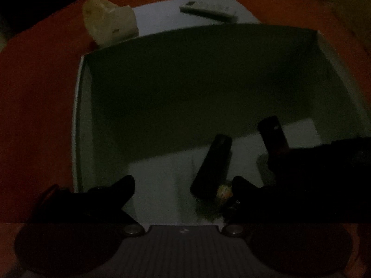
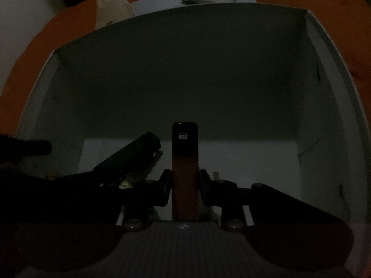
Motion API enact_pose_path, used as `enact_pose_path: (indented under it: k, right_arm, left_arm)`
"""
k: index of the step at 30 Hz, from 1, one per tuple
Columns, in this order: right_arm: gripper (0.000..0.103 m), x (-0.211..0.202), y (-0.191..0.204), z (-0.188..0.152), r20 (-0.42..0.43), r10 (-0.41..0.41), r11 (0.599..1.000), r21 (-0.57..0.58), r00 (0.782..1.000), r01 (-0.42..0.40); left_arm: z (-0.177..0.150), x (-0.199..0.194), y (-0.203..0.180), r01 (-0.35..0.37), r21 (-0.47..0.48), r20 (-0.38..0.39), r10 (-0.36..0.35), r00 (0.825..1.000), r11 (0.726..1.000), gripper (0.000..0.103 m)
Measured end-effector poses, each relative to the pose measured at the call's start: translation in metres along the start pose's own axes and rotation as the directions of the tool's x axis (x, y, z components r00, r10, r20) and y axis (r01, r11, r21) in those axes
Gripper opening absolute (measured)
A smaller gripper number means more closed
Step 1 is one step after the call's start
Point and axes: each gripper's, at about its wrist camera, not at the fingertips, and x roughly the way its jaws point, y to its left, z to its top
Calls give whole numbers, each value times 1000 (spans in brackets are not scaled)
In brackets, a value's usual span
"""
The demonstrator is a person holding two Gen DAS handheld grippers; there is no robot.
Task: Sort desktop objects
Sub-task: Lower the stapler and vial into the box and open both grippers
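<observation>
Both tools reach down into the white box [image 2: 329, 74]. Left tool [image 1: 183, 186] wide, nothing between its jaws; a black bar-shaped item [image 1: 212, 166] lies on the box floor. Right tool [image 2: 185, 190] narrow, clamped on a dark slim stick [image 2: 185, 159], not yet released. Still outside on the orange worktop [image 1: 34, 92]: pale crumpled bag [image 1: 109, 22] and remote control [image 1: 208, 10].

Both views very dim and grainy — deep shadow inside the box [image 2: 185, 69], fisheye bending the edges.
</observation>
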Motion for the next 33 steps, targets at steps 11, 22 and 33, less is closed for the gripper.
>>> enact_pose_path:
  k: [11, 22, 33]
  right_arm:
    - [28, 23, 10, 43, -143, -11, 999, -53, 990, 4]
    - [28, 32, -6, 37, -168, -36, 999, -42, 985, 29]
    - [31, 4, -8, 41, -111, 9, 999, -42, 994, -14]
  left_arm:
    - [-7, -3, 7, 3, -19, -20, -4, 1000, 1000, 100]
    - [-10, -1, 0, -19, -8, -45, 19, 999, 1000, 102]
    - [3, -15, 5, 5, -44, -19, -5, 1000, 999, 102]
